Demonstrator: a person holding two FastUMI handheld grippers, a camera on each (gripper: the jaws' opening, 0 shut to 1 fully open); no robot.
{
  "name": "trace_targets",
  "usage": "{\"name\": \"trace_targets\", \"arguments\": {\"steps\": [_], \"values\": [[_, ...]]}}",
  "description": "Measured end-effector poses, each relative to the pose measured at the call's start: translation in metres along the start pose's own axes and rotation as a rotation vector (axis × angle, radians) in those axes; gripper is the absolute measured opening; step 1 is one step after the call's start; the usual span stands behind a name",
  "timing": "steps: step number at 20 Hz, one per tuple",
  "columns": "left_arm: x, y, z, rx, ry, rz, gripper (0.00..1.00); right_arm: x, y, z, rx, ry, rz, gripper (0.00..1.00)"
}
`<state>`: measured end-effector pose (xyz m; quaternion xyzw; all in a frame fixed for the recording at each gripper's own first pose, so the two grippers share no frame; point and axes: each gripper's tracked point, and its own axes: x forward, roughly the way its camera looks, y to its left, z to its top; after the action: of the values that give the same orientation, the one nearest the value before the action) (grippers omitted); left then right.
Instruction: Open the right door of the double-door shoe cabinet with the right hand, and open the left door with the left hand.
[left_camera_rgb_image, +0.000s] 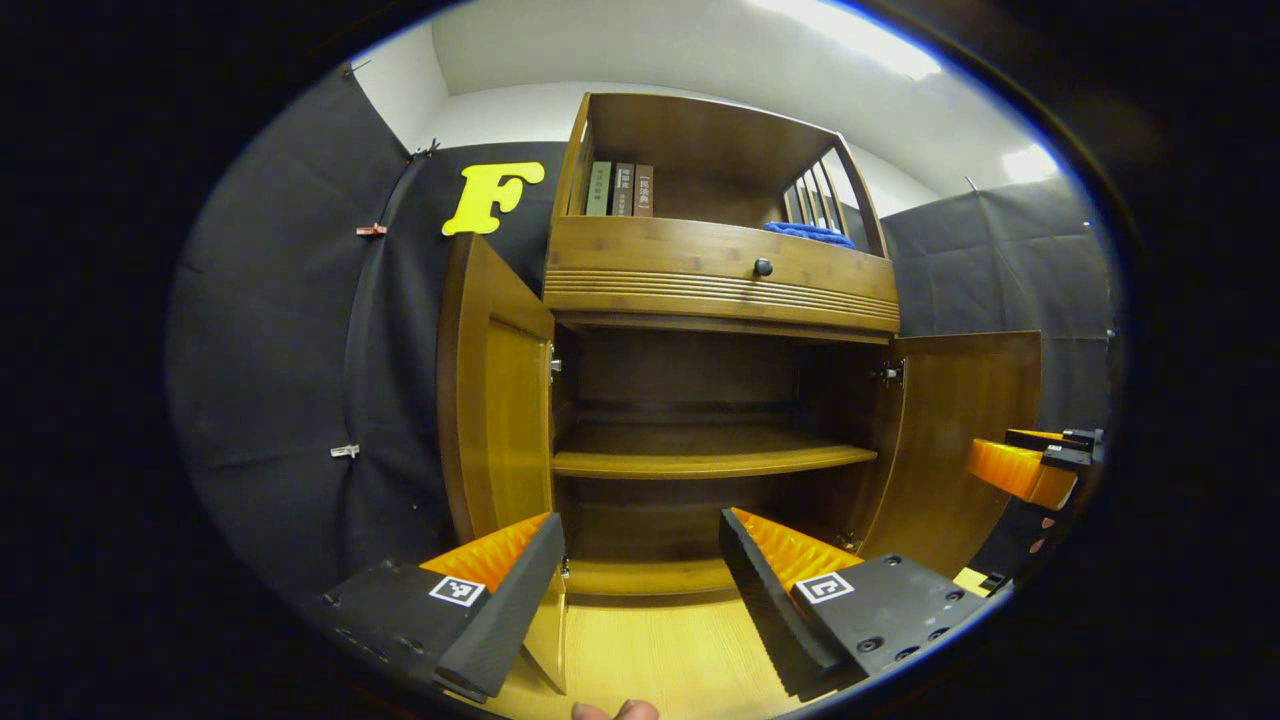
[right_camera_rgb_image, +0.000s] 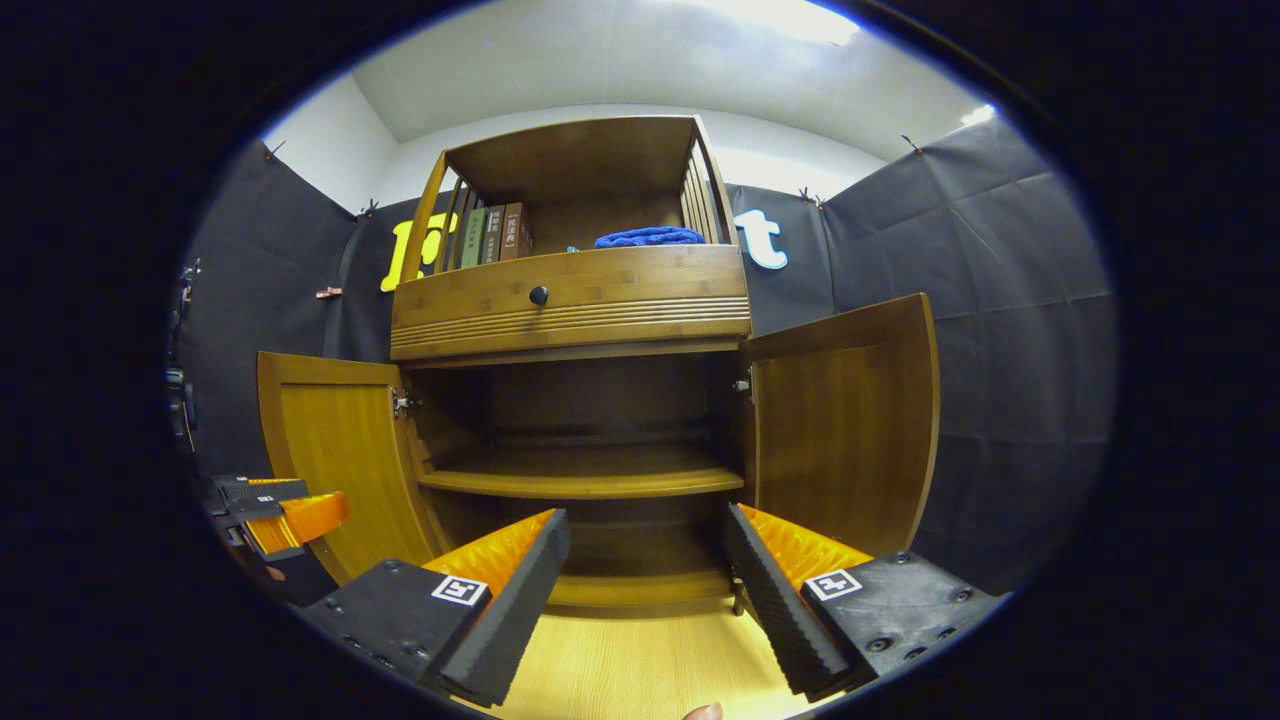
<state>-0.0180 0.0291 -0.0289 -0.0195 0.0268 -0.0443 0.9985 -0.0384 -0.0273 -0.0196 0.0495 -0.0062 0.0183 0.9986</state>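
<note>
Shoe cabinet (left_camera_rgb_image: 720, 290) fills the middle of the left gripper view, tall wooden unit, both lower doors swung wide. Left door (left_camera_rgb_image: 495, 420) stands open at centre-left, edge-on twd the camera; right door (left_camera_rgb_image: 965, 440) is flung out at centre-right, inner face showing. In the right gripper view, same cabinet dead centre, left door at lower left, right door at centre-right, also wide open. Inside: one bare shelf (left_camera_rgb_image: 710, 455) across the middle, dark back panel behind.

Above the doors, a drawer (left_camera_rgb_image: 720, 275) w/ a small dark knob (left_camera_rgb_image: 762, 267), closed. Top cubby holds three books (left_camera_rgb_image: 620, 190) upright at its left, and a blue cloth (left_camera_rgb_image: 812, 234) lying at its right by the slats.

Floor (left_camera_rgb_image: 660, 650) is pale wood, bottom of frame.

Left gripper (left_camera_rgb_image: 640, 570), bottom centre of its own view: fingers well apart, nothing btwn them, off the cabinet. Right gripper (right_camera_rgb_image: 645, 570), bottom centre of its view: fingers spread too, holding nothing. It also pokes in at the far right edge of the left gripper view, near the right door; whether it touches there, can't tell.

A fingertip (left_camera_rgb_image: 615, 711) peeks in at the very bottom edge.
</note>
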Motion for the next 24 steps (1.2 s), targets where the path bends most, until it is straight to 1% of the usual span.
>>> {"name": "trace_targets", "arguments": {"steps": [1, 3, 4, 5, 7, 8, 13, 14, 16, 17, 18, 21, 24], "values": [[0.004, -0.004, -0.002, 0.001, 0.007, -0.009, 0.97, 0.003, -0.002, 0.000, -0.004, 0.000, 0.000, 0.95], [0.009, -0.005, -0.005, 0.006, 0.021, -0.010, 0.97, 0.010, -0.004, -0.003, 0.000, 0.003, -0.001, 0.99], [0.012, -0.006, -0.005, 0.008, 0.022, -0.009, 0.97, 0.013, -0.005, -0.003, 0.005, 0.002, -0.001, 0.99], [0.015, -0.007, -0.004, 0.010, 0.016, -0.003, 0.97, 0.017, -0.005, -0.002, 0.011, -0.002, 0.001, 0.95], [0.022, -0.009, -0.005, 0.016, 0.013, 0.005, 0.97, 0.025, -0.006, -0.005, 0.011, 0.006, 0.003, 0.95], [0.025, -0.013, -0.008, 0.018, 0.017, 0.006, 0.97, 0.027, -0.007, -0.007, 0.008, 0.015, 0.007, 1.00], [0.030, -0.035, -0.004, 0.026, 0.013, -0.009, 0.97, 0.028, -0.028, 0.000, 0.027, -0.001, -0.022, 0.99], [0.030, -0.039, -0.002, 0.035, 0.006, -0.015, 0.97, 0.028, -0.032, 0.002, 0.029, -0.006, -0.029, 0.95], [0.031, -0.045, 0.006, 0.054, -0.013, -0.017, 0.97, 0.027, -0.040, 0.004, 0.022, -0.012, -0.041, 0.94], [0.031, -0.047, 0.009, 0.056, -0.020, -0.017, 0.97, 0.027, -0.043, 0.006, 0.015, -0.018, -0.044, 0.98], [0.031, -0.049, 0.011, 0.052, -0.023, -0.016, 0.97, 0.027, -0.046, 0.006, 0.009, -0.019, -0.048, 0.98], [0.028, -0.053, 0.016, 0.042, -0.026, -0.007, 0.97, 0.026, -0.047, 0.010, 0.008, -0.019, -0.035, 0.98], [0.025, -0.053, 0.024, 0.050, -0.046, 0.019, 0.96, 0.030, -0.043, 0.014, 0.008, -0.020, -0.004, 0.98]]}}
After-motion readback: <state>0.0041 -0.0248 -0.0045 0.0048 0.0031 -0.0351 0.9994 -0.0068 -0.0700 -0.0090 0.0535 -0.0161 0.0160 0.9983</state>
